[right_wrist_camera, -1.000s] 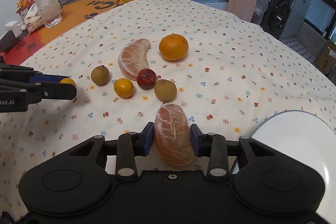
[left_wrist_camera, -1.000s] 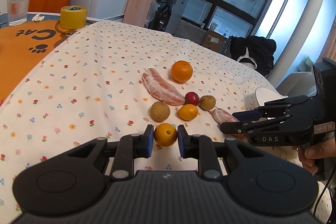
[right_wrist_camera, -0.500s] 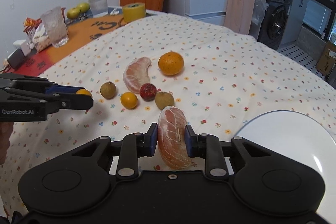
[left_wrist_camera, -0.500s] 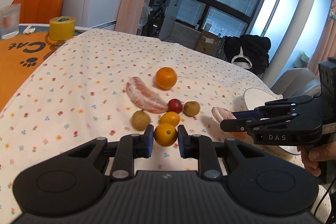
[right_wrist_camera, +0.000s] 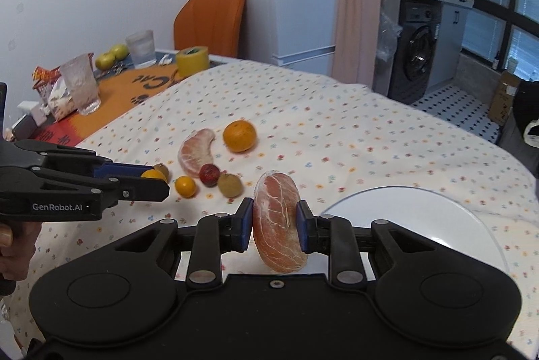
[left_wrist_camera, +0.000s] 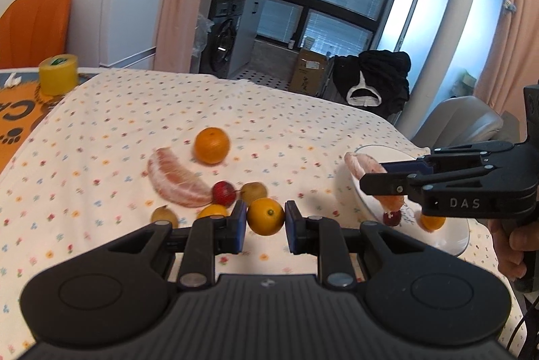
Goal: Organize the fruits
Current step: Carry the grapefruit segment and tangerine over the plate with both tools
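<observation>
Fruit lies scattered on a flower-print tablecloth [right_wrist_camera: 337, 124], and we record both hand-held tools loaded. Left gripper [left_wrist_camera: 265, 218] is pinched on a small orange citrus [left_wrist_camera: 265, 216], held clear above the cloth; the right wrist view shows this same tool [right_wrist_camera: 153, 184] from the side, with only a sliver of its citrus [right_wrist_camera: 152, 174] visible between the fingers. Right gripper [right_wrist_camera: 275, 221] is clamped on a peeled pomelo segment [right_wrist_camera: 278, 221], upright between the blue pads, beside the near rim of a white plate [right_wrist_camera: 421, 218]. From the left wrist view that gripper [left_wrist_camera: 380, 173] appears over the plate [left_wrist_camera: 451, 245], the segment [left_wrist_camera: 362, 162] protruding past the fingertips; that view alone shows small red and orange shapes on the plate below the tool, which we cannot tell apart as fruit or printed pattern. Remaining on the cloth we note a large orange [right_wrist_camera: 240, 136], a second pomelo segment [right_wrist_camera: 195, 152], a red fruit [right_wrist_camera: 209, 174], a brown fruit [right_wrist_camera: 230, 185], a small citrus [right_wrist_camera: 185, 185], and another brown fruit [left_wrist_camera: 164, 215] seen whole only from the left wrist view. The right wrist view alone shows two glasses [right_wrist_camera: 81, 83], green fruit [right_wrist_camera: 111, 56] and a snack packet at the far end of the table. Both views show a yellow tape roll [right_wrist_camera: 192, 60] and an orange chair [right_wrist_camera: 212, 19]. A hand [left_wrist_camera: 512, 248] grips the right tool's handle.
</observation>
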`<move>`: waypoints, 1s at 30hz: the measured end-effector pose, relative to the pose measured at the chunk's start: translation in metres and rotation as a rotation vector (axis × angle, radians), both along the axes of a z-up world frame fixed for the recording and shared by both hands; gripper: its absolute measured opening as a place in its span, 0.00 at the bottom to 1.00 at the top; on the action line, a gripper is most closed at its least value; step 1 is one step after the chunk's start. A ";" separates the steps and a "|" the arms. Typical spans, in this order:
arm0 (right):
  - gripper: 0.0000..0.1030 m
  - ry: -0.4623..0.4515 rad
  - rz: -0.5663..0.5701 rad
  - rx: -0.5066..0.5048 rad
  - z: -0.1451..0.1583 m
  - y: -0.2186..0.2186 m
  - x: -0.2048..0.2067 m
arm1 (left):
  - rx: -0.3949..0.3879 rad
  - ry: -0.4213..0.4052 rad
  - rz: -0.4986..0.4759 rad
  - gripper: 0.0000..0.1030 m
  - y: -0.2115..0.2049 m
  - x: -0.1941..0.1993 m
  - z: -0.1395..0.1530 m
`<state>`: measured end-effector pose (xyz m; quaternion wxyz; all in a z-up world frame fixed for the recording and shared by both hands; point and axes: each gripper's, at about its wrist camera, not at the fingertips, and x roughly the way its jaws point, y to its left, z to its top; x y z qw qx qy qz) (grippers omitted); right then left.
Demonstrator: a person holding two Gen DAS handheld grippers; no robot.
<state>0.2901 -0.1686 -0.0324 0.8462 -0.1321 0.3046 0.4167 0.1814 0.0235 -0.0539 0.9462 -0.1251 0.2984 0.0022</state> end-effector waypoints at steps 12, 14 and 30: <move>0.24 -0.030 -0.122 0.033 0.009 -0.053 0.014 | 0.035 -0.025 -0.082 0.22 -0.036 0.024 0.011; 0.24 -0.033 -0.148 0.038 0.010 -0.063 0.017 | 0.040 -0.030 -0.096 0.22 -0.042 0.029 0.013; 0.24 -0.026 -0.286 0.043 -0.007 -0.120 0.037 | 0.071 -0.022 -0.187 0.22 -0.085 0.069 0.009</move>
